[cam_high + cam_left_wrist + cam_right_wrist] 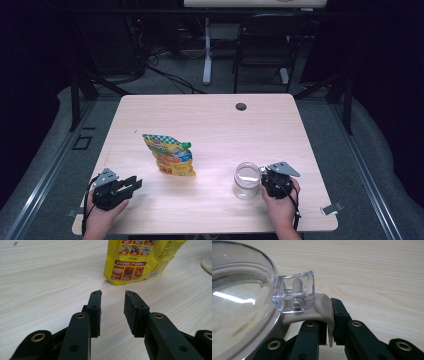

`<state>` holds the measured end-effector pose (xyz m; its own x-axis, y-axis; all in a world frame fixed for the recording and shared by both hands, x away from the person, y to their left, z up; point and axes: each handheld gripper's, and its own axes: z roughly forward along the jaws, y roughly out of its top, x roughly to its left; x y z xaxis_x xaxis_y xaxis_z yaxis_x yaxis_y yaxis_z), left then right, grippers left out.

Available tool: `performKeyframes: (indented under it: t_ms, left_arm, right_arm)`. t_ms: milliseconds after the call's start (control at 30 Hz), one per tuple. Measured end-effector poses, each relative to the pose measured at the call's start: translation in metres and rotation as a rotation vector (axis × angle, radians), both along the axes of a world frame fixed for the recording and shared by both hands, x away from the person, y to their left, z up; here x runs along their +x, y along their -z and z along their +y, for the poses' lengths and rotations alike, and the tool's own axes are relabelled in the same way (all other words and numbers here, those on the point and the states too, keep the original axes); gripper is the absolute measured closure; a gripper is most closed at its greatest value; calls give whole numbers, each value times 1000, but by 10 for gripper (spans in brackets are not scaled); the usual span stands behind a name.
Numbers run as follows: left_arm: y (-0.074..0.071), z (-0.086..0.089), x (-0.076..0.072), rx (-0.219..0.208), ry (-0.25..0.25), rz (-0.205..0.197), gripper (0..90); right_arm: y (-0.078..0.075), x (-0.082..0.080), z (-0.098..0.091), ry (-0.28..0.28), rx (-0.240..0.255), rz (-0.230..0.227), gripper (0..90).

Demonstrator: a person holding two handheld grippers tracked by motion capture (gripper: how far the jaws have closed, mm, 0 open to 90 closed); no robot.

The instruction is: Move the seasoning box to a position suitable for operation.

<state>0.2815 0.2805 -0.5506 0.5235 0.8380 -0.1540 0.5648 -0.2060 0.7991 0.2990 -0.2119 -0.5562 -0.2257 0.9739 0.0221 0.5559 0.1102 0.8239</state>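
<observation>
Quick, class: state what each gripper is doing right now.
Left gripper: open, holding nothing, aimed at the yellow printed food pouch.
Right gripper: shut on the beige latch tab of the clear round jar lid.

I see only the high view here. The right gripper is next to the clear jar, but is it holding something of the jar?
Observer: Yes. In the right gripper view, the right gripper has its jaws shut on the beige tab of the jar's lid latch.
Operator: And the left gripper, is something between its jaws?
Observer: No. In the left gripper view, the left gripper has open jaws with bare table between them.
Operator: Where does it point to?
Observer: Toward the bottom edge of the yellow pouch, which lies just ahead, apart from the jaws.
</observation>
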Motion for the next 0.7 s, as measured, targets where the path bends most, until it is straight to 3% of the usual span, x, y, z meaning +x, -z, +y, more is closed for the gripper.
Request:
performKeyframes:
  t_ms: [200, 367, 533, 700]
  left_arm:
    - [-2, 2, 3, 6, 6, 0, 665]
    - [-1, 1, 5, -7, -1, -6, 657]
    - [0, -1, 7, -7, 6, -7, 653]
    - [-1, -4, 7, 13, 27, -3, 653]
  right_arm:
    - [1, -3, 0, -5, 6, 0, 838]
    - [-2, -8, -2, -18, 11, 37, 822]
    - [-6, -15, -2, -57, -33, 65, 806]
    - [-8, -22, -2, -88, -42, 80, 787]
